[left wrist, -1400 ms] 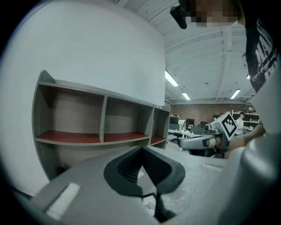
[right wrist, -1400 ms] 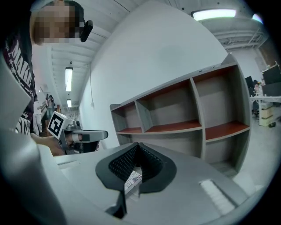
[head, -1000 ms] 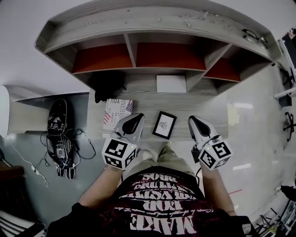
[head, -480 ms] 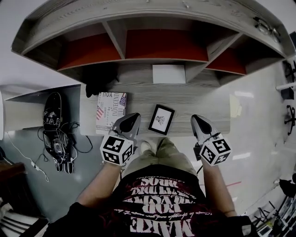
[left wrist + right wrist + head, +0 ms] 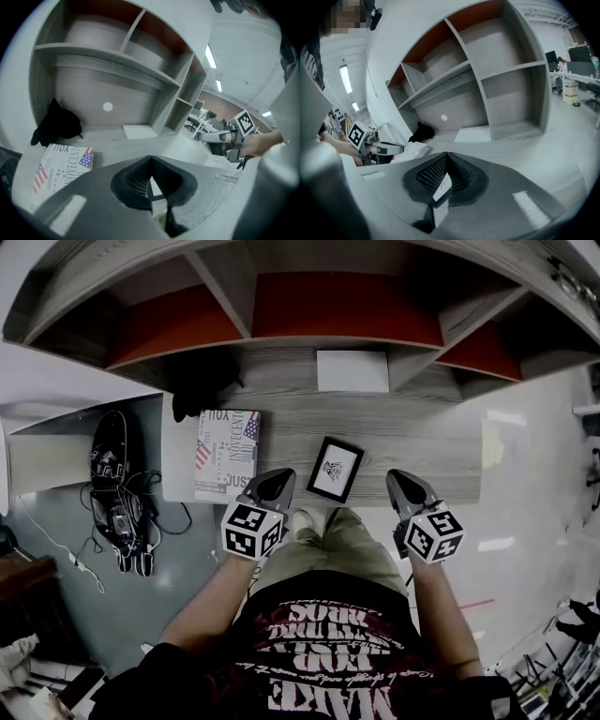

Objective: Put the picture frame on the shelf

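Over the last second both the left gripper (image 5: 274, 484) and the right gripper (image 5: 403, 484) have sunk toward the near edge of the table (image 5: 431, 442), each with its jaws pressed together on nothing. The picture frame (image 5: 336, 470) lies flat and untouched between them, so I judge this an approach to the pick-up, with the shelf (image 5: 347, 339) above still waiting. The booklet (image 5: 225, 456) with a flag on its cover, left of the frame, reads "YOU" and "JUST", the person's shirt (image 5: 328, 662) shows "MAKE" upside down, and the frame's small print is too fine to read.
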Demonstrator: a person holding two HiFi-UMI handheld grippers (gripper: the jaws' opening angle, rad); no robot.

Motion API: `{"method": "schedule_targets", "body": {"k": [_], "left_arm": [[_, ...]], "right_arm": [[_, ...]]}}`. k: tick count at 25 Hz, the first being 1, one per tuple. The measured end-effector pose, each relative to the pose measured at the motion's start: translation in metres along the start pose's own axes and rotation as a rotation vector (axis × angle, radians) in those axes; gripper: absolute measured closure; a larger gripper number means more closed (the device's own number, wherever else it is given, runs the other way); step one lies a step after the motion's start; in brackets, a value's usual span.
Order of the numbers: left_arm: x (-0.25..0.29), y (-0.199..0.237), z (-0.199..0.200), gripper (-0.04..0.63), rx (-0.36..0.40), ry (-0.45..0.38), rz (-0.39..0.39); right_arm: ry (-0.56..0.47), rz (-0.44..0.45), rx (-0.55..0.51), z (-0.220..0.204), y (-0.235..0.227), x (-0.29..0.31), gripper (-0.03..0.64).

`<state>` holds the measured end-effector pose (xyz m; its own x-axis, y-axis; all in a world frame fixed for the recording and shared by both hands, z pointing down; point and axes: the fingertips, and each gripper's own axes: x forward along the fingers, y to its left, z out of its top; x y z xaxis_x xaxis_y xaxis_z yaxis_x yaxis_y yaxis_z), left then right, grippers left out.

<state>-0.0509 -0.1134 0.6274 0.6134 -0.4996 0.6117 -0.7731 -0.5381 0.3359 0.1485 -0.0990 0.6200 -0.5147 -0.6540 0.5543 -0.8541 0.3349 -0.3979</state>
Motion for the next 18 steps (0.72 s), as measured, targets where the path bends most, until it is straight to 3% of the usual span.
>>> {"method": "schedule_targets", "body": {"k": [7, 13, 18], "left_arm": [[0.025, -0.001, -0.044, 0.595, -0.036, 0.078, -0.021], [0.044, -0.002, -0.076, 0.595, -0.009, 0.184, -0.025], [0.063, -0.004, -0.109, 0.566, -0.092, 0.263, -0.064]], "right_arm": [[0.118, 0.001, 0.046, -0.061, -0.017, 0.017, 0.591], [0.204, 0.035, 0.091, -0.100, -0.016, 0.037, 0.591], [0.284, 0.079, 0.121, -0.131, -0.011, 0.063, 0.589]]}}
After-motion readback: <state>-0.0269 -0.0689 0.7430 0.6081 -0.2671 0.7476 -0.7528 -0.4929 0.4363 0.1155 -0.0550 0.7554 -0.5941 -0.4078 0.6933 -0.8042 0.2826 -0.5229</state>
